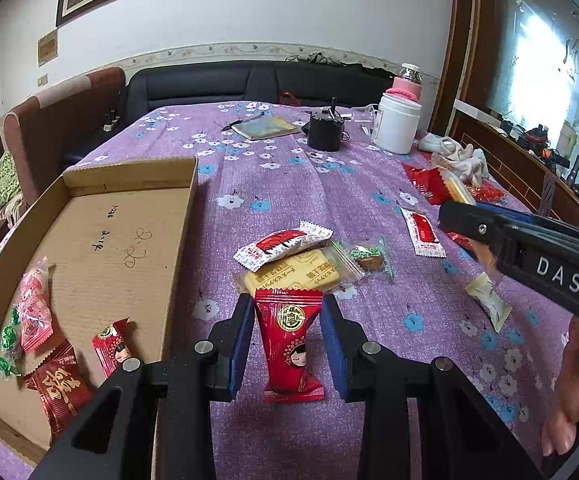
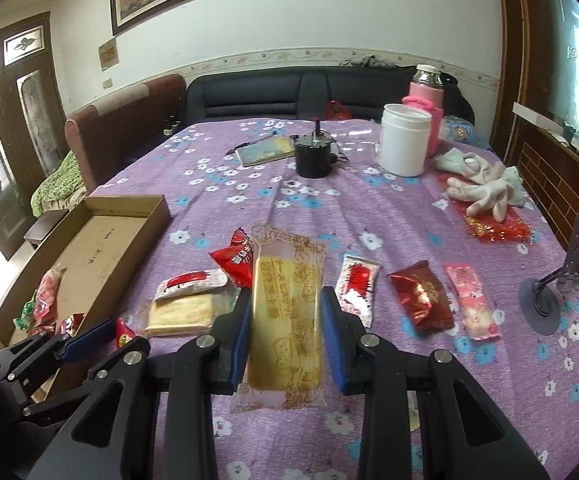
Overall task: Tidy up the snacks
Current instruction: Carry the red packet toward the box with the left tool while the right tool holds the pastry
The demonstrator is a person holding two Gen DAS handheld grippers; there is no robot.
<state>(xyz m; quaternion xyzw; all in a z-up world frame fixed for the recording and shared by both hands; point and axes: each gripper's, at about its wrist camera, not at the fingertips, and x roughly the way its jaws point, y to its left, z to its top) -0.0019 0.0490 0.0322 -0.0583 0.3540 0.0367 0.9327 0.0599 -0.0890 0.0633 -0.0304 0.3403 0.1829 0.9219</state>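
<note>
Now, by the surface's left edge I see the cardboard box (image 1: 121, 240) with several snacks in its near end. Just right of it, my left hand-held gripper (image 1: 287, 344) pinches a red candy packet (image 1: 289, 340). Further right, my right hand-held gripper (image 2: 285, 338) pinches a clear-wrapped yellow biscuit pack (image 2: 287, 316) above the surface (image 2: 389, 208).

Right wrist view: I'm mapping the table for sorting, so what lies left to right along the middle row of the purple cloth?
Cardboard box → white-and-red packet → yellow biscuit pack held in the right hand-held gripper → white sachet with red print → dark red foil snack → pink packet → grey stand.
</note>
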